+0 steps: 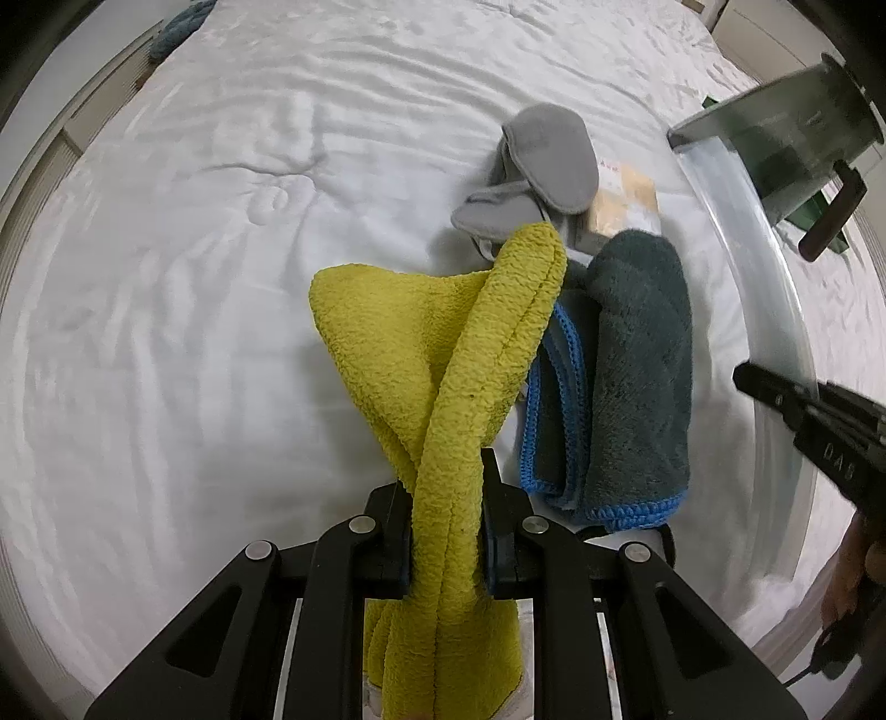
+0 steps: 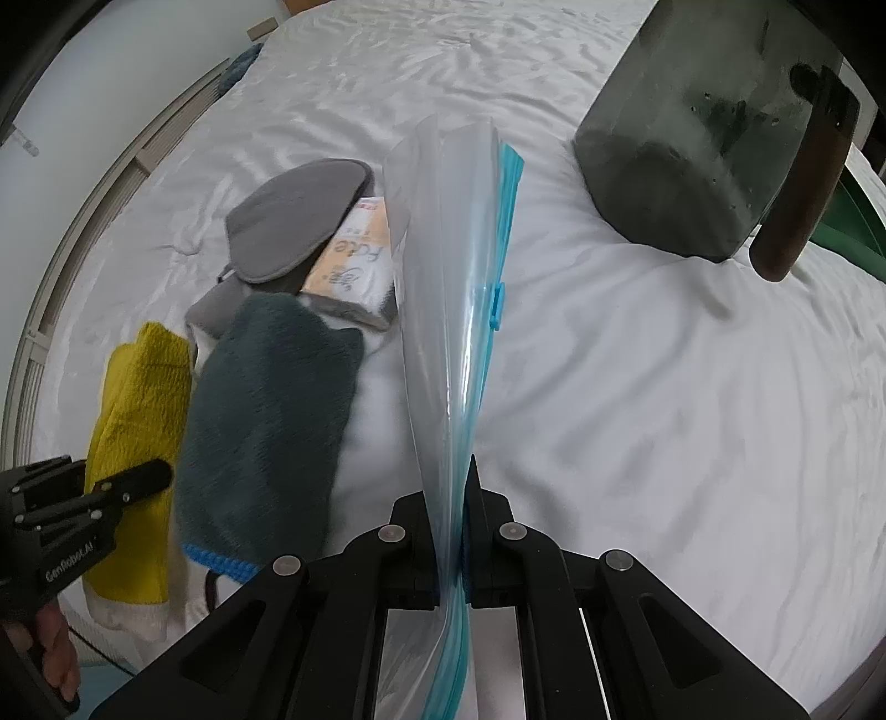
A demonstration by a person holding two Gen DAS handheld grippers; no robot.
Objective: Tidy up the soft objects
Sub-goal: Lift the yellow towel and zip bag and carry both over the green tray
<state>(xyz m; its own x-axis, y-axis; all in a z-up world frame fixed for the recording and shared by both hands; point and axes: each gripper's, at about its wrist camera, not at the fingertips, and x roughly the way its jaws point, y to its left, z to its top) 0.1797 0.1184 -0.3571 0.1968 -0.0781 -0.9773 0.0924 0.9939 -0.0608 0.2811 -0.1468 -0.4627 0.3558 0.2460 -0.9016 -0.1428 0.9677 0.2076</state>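
My left gripper (image 1: 446,526) is shut on a yellow terry cloth (image 1: 443,354), which hangs bunched above the white bed sheet (image 1: 194,277). My right gripper (image 2: 449,531) is shut on the edge of a clear zip bag (image 2: 454,266) with a blue seal strip and slider, lifted off the bed. On the sheet lie a dark teal plush cloth with blue edging (image 1: 637,365), a grey eye mask (image 1: 548,160) and a pack of tissues (image 1: 626,205). The yellow cloth (image 2: 138,399) and the left gripper (image 2: 127,487) show at the left of the right wrist view.
A dark translucent box with a brown handle (image 2: 714,133) stands on the bed at the far right, with something green (image 2: 853,221) behind it. A blue-green fabric item (image 1: 177,33) lies at the bed's far left corner. A hand (image 2: 52,653) holds the left gripper.
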